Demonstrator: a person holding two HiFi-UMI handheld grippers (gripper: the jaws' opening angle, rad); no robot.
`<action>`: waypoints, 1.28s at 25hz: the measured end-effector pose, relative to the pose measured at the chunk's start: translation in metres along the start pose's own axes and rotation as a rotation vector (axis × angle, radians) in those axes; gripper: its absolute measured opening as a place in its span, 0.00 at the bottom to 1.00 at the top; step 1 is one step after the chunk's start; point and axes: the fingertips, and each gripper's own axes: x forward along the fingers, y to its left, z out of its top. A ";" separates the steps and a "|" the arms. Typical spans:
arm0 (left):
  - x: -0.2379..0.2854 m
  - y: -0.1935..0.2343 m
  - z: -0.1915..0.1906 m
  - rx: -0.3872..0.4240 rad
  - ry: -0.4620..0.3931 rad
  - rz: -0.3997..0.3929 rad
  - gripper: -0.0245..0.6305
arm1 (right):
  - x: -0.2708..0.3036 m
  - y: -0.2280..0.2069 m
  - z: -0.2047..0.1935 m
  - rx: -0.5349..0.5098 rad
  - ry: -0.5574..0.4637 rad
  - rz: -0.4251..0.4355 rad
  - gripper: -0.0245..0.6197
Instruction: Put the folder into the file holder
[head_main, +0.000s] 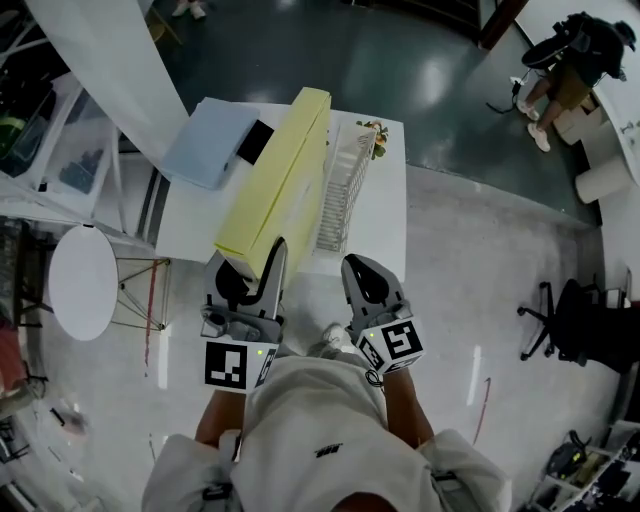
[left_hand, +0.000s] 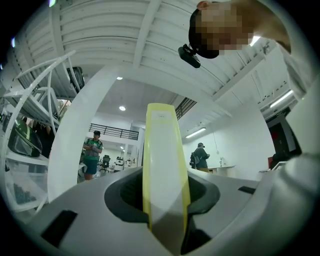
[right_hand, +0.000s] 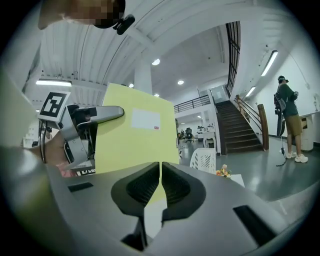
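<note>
Item, far left: a round white table (head_main: 82, 282) on the floor, well apart from the work. Item: a white tabletop (head_main: 385, 225) ahead of me, with a pale blue pad (head_main: 205, 142) at its left rear and a small black item (head_main: 255, 141) lying on the pad's right edge. Item: my left tongs (head_main: 255, 272), closed tight on the near lower corner of the yellow folder (head_main: 282, 180); in the left gripper view the left tongs (left_hand: 165, 202) have both pads pressed on the folder's thin edge (left_hand: 162, 150), which rises straight up between them. The folder stands on edge and tilted, its long side running away from me over the tabletop, just left of the file holder (head_main: 342, 190); whether it touches the holder I cannot tell. Item: the file holder, white wire, sits on the tabletop to the folder's right and has nothing in it. Item: my right tongs (head_main: 362, 278), near the tabletop's front edge, closed to a thin slit and holding nothing; the right gripper view shows the right tongs (right_hand: 160, 185) with the folder's broad yellow face (right_hand: 135, 145) beyond them. Item, far right rear: a person (head_main: 565, 70) on the floor.
</note>
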 end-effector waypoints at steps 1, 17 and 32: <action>0.001 -0.008 0.002 0.006 -0.007 0.011 0.30 | -0.005 -0.005 0.000 -0.002 -0.002 0.012 0.06; 0.052 -0.071 -0.002 0.036 -0.095 0.093 0.30 | -0.036 -0.057 -0.008 0.009 -0.010 0.073 0.06; 0.129 -0.061 -0.068 0.022 -0.103 0.118 0.30 | -0.006 -0.098 -0.024 0.023 0.033 -0.016 0.06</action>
